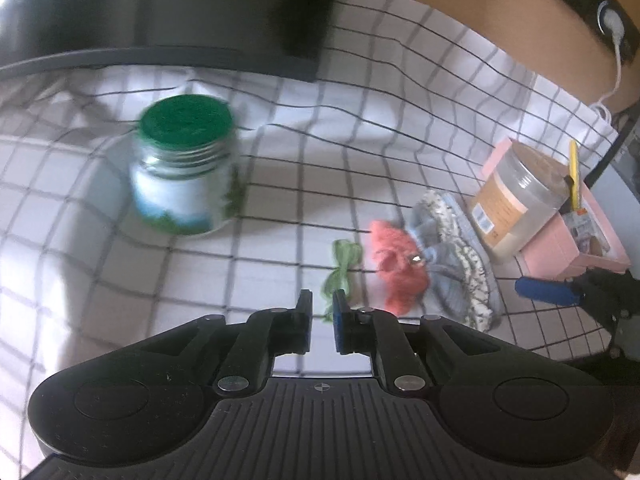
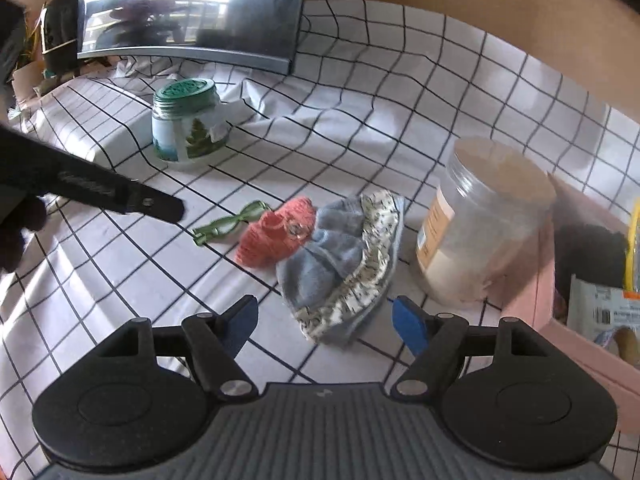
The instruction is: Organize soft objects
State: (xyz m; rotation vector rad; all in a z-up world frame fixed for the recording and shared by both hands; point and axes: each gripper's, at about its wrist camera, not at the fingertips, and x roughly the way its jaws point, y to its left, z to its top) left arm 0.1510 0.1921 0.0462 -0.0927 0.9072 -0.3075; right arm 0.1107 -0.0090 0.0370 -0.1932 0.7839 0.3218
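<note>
A small doll dress lies flat on the checked cloth: coral knit top (image 2: 276,232) and grey skirt with a floral frill (image 2: 340,268). It also shows in the left wrist view (image 1: 400,264). Small green toy glasses (image 2: 228,224) lie just left of it, and show in the left wrist view (image 1: 340,268). My right gripper (image 2: 326,320) is open wide, its fingers on either side of the skirt's near hem. My left gripper (image 1: 322,312) has its jaws nearly closed with a narrow gap, empty, just short of the glasses; it shows in the right wrist view (image 2: 160,204).
A green-lidded glass jar (image 2: 188,124) stands at the back left. A clear plastic jar with a tan label (image 2: 480,224) stands right of the dress. A pink box (image 2: 580,304) with items is at far right. A dark monitor (image 2: 192,12) stands behind.
</note>
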